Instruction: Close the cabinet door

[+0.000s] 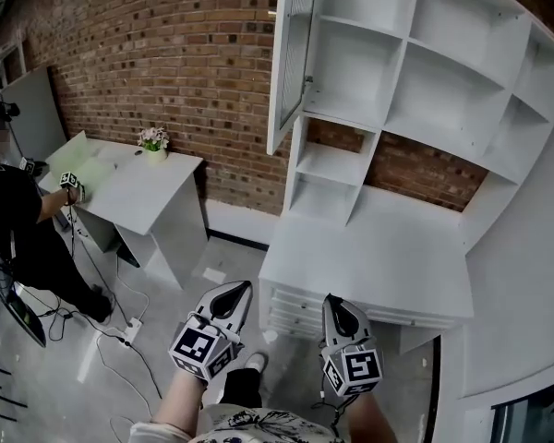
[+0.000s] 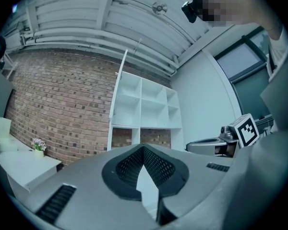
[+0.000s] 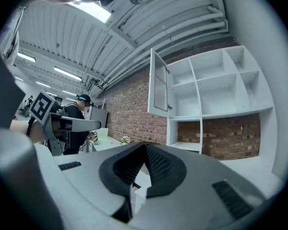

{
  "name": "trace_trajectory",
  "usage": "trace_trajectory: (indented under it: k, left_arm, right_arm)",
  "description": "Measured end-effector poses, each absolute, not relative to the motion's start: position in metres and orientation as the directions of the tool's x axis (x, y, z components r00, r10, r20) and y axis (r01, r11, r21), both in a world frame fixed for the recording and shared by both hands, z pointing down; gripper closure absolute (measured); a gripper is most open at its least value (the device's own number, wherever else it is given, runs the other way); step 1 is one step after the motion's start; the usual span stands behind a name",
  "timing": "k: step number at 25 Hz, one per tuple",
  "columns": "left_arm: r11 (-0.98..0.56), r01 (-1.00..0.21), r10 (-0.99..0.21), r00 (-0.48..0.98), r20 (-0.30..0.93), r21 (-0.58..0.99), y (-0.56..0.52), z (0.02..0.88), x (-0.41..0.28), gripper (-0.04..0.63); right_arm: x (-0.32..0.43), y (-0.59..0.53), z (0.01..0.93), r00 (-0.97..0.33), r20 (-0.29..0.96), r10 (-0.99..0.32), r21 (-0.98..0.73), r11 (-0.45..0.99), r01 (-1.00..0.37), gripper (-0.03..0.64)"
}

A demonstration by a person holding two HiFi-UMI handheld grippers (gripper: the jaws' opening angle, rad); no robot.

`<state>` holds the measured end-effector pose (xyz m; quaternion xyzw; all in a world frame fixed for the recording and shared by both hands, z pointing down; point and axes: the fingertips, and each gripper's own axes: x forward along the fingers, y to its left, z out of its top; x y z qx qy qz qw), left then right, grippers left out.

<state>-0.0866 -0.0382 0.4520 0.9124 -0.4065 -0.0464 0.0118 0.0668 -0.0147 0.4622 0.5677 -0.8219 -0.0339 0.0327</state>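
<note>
The white cabinet door [image 1: 291,58] with a glass panel stands swung open at the left side of the white shelf unit [image 1: 415,72], high on the brick wall. It appears edge-on as the door [image 2: 118,92] in the left gripper view and as the door [image 3: 158,83] in the right gripper view. My left gripper [image 1: 237,293] and right gripper [image 1: 335,305] are held low in front of the white desk [image 1: 388,247], well short of the door. Both point level toward the shelves. The left gripper [image 2: 144,150] is shut and empty. So is the right gripper [image 3: 145,147].
A second white desk [image 1: 138,187] with a small flower pot [image 1: 153,140] stands at the left against the brick wall. A person [image 1: 9,220] in dark clothes works beside it. Cables [image 1: 120,340] and a power strip lie on the floor. Drawers [image 1: 295,307] sit under the near desk.
</note>
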Motion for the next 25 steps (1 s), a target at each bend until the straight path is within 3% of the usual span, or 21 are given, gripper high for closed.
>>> trace_trajectory:
  k: [18,25]
  left_arm:
    - [-0.727,-0.687,-0.66,0.705,-0.26,-0.019,-0.307,0.361,-0.095,0.583]
    - [-0.764,-0.637,-0.555,0.732,-0.394,-0.107,-0.352,0.284,-0.096,0.583]
  right_arm:
    - [0.087,-0.253,0.412,-0.217,-0.07,-0.974,0.177,0.202,-0.963,0.612]
    - [0.086,-0.303,0.407,-0.205,-0.075,-0.976,0.185,0.189,-0.964,0.612]
